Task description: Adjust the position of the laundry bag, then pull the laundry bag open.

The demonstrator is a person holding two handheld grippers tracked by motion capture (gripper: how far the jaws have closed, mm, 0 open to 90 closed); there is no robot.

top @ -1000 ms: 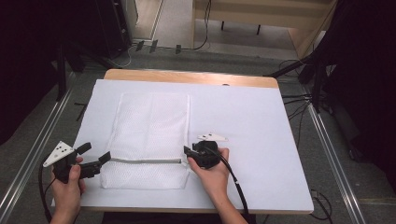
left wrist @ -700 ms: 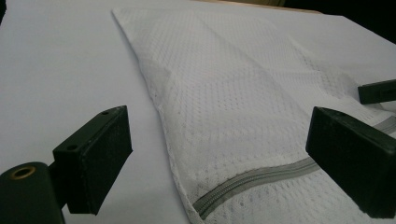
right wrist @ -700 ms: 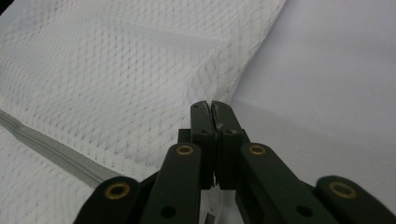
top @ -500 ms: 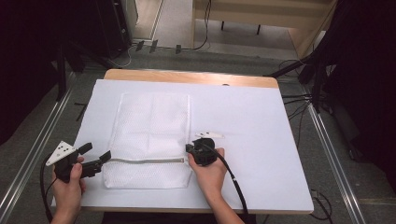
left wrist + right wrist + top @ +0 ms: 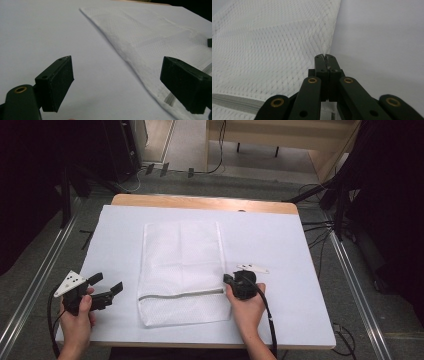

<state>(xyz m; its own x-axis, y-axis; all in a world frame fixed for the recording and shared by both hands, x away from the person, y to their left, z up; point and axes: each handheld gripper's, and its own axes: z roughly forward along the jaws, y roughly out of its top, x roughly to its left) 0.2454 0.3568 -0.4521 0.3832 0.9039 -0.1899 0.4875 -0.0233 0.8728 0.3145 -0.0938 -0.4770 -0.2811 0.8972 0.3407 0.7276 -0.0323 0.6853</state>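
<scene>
So there's one white mesh bag (image 5: 181, 270) lying flat in the middle of the bench (image 5: 280, 245), with a single grey zipper (image 5: 180, 295) running across it near the person's end. Two tools in play, one per hand. The left tool (image 5: 111, 287) sits off the bag's left edge, over bare bench, jaws standing wide apart with nothing between them; in the left gripper view you can see the bag's edge just past the right-hand pad. The right tool (image 5: 227, 279) is at the bag's right edge, right where the zipper ends, and its jaws have just been closing: in the right gripper view they're pressed together, and they seem to pinch a sliver of the bag's edge, but I can't say for sure.
</scene>
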